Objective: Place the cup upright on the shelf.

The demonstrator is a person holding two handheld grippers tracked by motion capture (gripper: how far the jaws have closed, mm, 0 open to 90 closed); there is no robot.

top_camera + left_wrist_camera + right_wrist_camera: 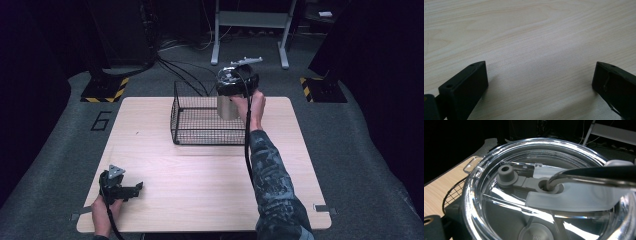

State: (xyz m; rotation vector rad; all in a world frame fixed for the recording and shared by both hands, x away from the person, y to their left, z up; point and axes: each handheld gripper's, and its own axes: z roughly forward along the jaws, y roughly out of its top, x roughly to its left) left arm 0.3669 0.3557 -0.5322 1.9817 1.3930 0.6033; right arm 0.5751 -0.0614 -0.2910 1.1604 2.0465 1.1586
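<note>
A steel tumbler with a clear lid stands upright inside the back right part of the black wire basket. My right gripper comes down on it from above, shut around its top. In the right gripper view the lid has a grey stopper and a curved metal tube runs into its hole. Whether the tumbler rests on the basket floor I cannot tell. Near the table's front left corner my left gripper lies low and open, with bare wood between its jaws.
The light wooden table carries the basket at its far middle. Basket mesh shows just left of the lid. Dark floor, cables and a metal stand lie beyond the far edge.
</note>
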